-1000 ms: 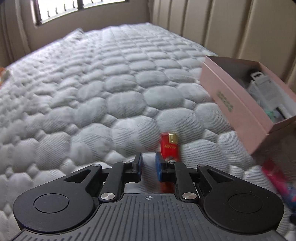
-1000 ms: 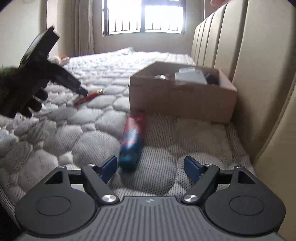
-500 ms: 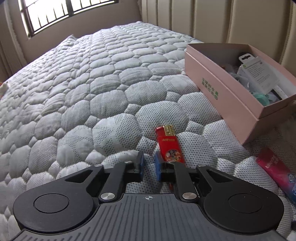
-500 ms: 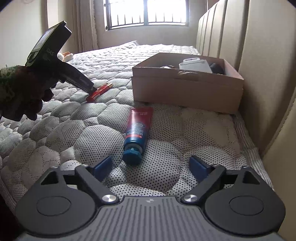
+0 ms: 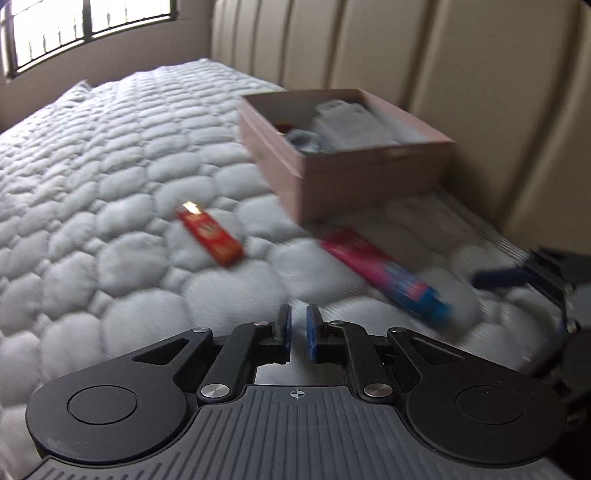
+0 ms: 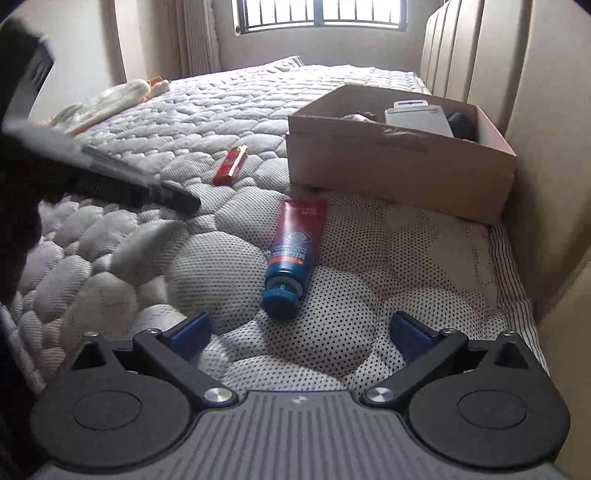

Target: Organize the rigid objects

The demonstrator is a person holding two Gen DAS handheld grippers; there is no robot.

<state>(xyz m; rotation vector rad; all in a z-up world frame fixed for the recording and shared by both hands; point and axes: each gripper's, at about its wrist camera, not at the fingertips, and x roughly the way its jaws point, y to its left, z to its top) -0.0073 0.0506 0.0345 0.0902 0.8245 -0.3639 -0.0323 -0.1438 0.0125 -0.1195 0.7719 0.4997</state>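
A red lighter (image 5: 208,233) lies on the quilted mattress, left of a pink cardboard box (image 5: 369,177) holding several items. A red and blue tube (image 5: 388,275) lies near the box's front. My left gripper (image 5: 298,332) is nearly shut and empty, held above the mattress, well short of the lighter. In the right wrist view the tube (image 6: 295,251) lies just ahead of my open, empty right gripper (image 6: 299,328), cap toward me. The lighter (image 6: 229,165) and box (image 6: 399,170) lie beyond it. The left gripper (image 6: 110,181) shows blurred at the left.
A padded beige headboard (image 5: 443,74) runs along the right, close behind the box. A barred window (image 6: 321,14) is on the far wall. Pale soft items (image 6: 110,99) lie at the mattress's far left edge.
My left gripper has pulled back and up from the lighter, which now lies farther ahead, and swung right toward the box. The right gripper has risen slightly; the tube stays put.
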